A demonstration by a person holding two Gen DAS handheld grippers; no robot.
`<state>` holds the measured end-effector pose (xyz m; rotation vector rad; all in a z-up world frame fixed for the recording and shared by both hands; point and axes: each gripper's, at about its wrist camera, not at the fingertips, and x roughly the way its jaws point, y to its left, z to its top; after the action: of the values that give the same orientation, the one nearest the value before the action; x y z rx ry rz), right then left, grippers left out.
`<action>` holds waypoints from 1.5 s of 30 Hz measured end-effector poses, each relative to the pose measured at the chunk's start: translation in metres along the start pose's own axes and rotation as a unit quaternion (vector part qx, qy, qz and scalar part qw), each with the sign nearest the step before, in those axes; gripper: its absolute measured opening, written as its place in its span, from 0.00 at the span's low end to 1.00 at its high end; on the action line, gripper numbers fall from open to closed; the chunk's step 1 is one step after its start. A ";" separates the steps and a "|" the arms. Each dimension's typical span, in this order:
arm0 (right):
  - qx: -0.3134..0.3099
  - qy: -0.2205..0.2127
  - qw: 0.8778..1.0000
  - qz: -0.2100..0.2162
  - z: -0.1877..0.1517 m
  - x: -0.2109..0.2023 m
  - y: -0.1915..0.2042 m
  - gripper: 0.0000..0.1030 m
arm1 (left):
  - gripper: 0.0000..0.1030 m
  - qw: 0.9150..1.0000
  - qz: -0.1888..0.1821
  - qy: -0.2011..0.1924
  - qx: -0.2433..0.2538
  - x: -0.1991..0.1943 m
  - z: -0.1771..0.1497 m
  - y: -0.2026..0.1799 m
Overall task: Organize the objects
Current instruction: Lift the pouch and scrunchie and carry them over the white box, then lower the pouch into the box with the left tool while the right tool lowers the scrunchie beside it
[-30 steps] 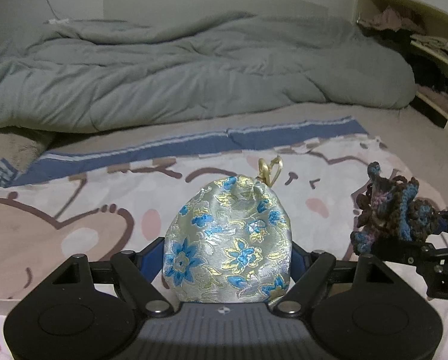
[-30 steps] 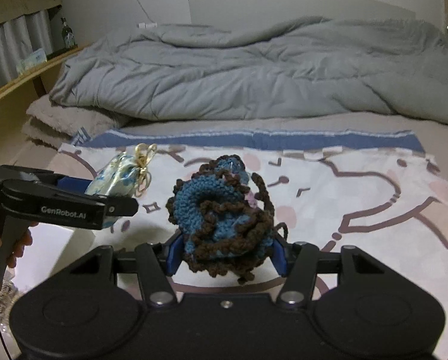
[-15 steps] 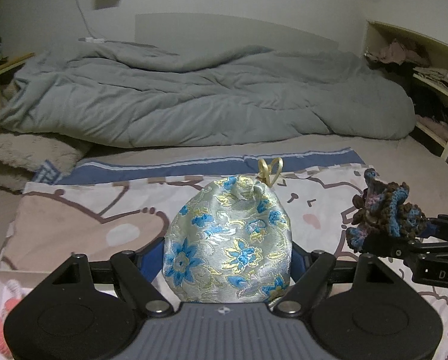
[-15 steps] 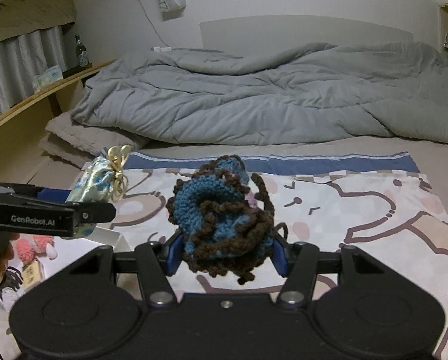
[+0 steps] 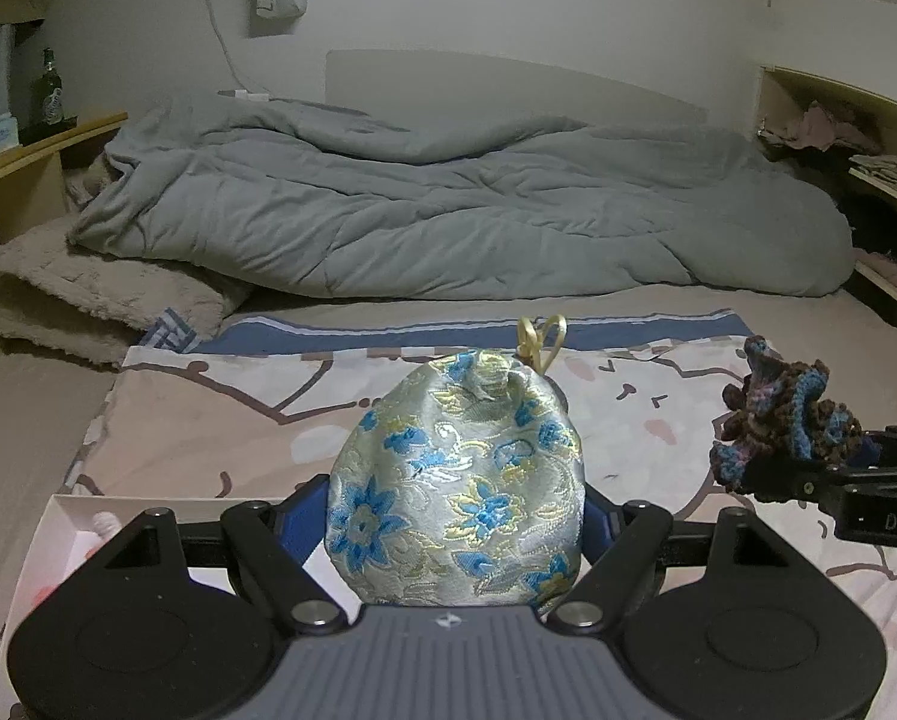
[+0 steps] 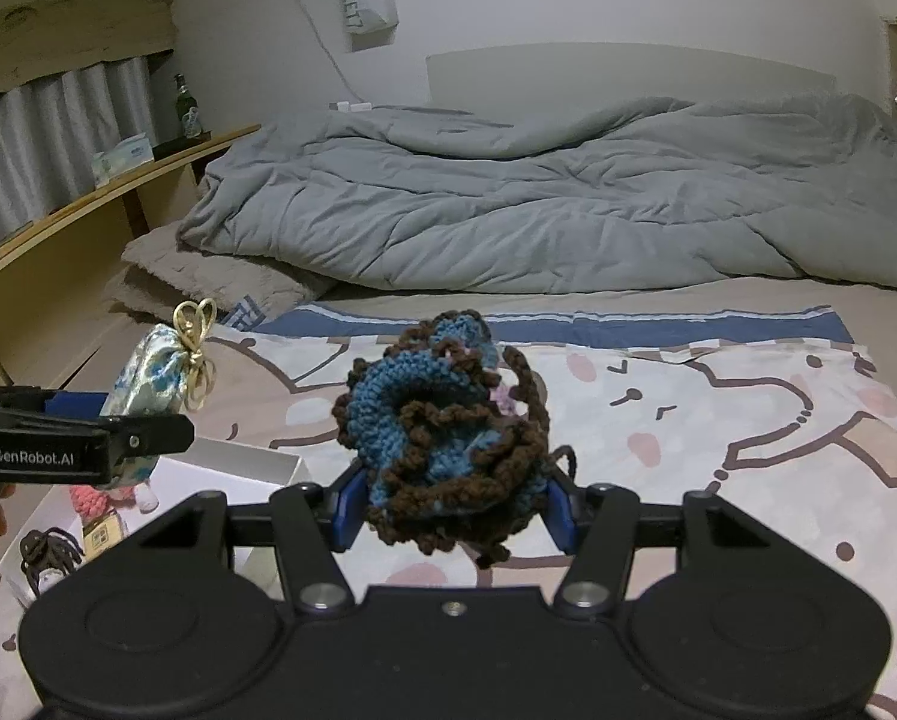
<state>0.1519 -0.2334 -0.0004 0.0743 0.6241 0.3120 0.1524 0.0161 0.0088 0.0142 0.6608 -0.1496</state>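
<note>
Tongs (image 5: 457,516) grip pouch (image 5: 457,480); box (image 6: 232,462) below

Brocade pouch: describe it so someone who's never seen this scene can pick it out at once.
On the bed, in front of the rumpled grey duvet, two handheld grippers hang over the cartoon-print sheet. The brocade pouch sits clamped in the left gripper. Unlike the brown-and-blue crochet piece in the right gripper, it is shiny silver fabric with blue and gold flowers and a gold cord bow on top.
</note>
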 end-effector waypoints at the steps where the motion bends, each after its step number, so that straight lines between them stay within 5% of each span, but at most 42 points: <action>1: -0.001 0.000 1.000 0.001 -0.001 0.000 0.002 0.57 | 0.78 1.000 0.000 -0.001 -0.001 -0.001 -0.002 0.001; 30: -0.006 0.030 0.997 0.065 -0.004 0.055 0.088 0.57 | 0.78 0.997 0.029 0.052 -0.051 0.007 -0.034 0.092; 45: -0.029 0.081 0.990 0.108 -0.019 0.107 0.143 0.57 | 0.78 0.988 0.032 0.089 -0.125 0.037 -0.049 0.152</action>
<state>0.1848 -0.0652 -0.0530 0.0607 0.7700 0.5504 0.1732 0.1648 -0.0581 -0.1944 0.8528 -0.0018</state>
